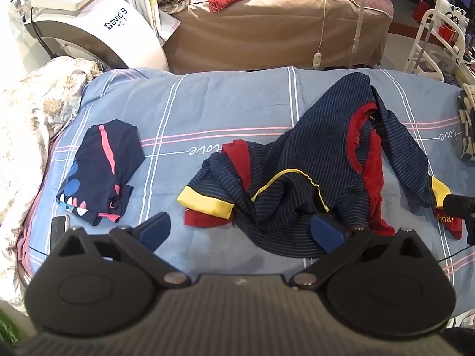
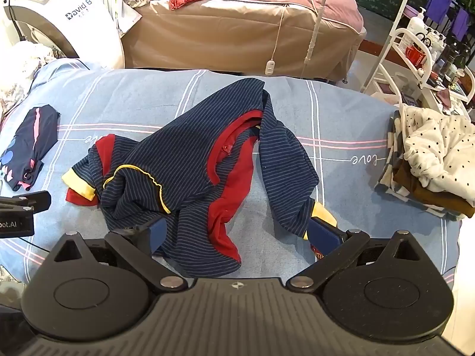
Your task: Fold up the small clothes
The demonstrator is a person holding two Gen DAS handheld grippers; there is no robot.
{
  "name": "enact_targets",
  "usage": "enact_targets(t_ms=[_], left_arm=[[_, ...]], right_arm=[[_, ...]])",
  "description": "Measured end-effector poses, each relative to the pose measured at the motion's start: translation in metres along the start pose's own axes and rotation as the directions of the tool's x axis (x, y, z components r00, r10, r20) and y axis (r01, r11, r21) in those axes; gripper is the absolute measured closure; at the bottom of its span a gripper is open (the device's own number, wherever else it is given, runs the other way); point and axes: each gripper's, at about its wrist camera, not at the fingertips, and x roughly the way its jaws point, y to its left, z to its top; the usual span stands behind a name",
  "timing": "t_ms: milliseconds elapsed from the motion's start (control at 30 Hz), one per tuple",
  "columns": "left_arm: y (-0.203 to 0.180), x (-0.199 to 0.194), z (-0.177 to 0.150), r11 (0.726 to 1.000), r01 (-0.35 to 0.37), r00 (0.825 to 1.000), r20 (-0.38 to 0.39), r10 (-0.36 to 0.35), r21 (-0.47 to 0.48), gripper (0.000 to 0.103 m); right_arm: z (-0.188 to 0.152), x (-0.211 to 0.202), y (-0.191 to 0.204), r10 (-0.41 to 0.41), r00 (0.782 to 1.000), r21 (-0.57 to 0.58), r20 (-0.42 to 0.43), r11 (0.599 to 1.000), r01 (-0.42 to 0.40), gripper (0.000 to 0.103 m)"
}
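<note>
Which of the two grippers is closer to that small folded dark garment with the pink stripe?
Left. The left gripper hovers just beside the folded navy garment, which lies by its left finger. The right gripper is over the striped romper, farther away.

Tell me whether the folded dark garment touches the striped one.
Apart. The left wrist view shows bare blue sheet between the folded garment and the striped garment.

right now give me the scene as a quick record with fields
surface: blue plaid bedsheet
garment in work: navy striped romper with red lining and yellow cuffs, crumpled, unfolded
done: folded navy printed garment, far left
waiting: pile of clothes, right edge
left hand-held gripper: open, over the romper's near left part
right hand-held gripper: open, over the romper's near edge
</note>
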Motion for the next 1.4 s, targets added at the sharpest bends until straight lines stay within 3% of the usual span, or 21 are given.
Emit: enact_targets(t_ms=[1133,1400], left_arm=[[0.0013,-0.0021,-0.0034,0.999,-0.044,0.999,0.018,0.044,-0.009,0.0],[0.0015,-0.0013,-0.0035,1.0,-0.023,1.0,-0.006,0.023,-0.014,0.0]], right_arm=[[-0.0003,-0.001,0.0005,0.002,1.0,0.001,-0.002,1.0,-0.002,0.0],[0.0,-0.0004,0.0005,0.002,1.0,0.002,-0.004,1.0,-0.002,0.0]])
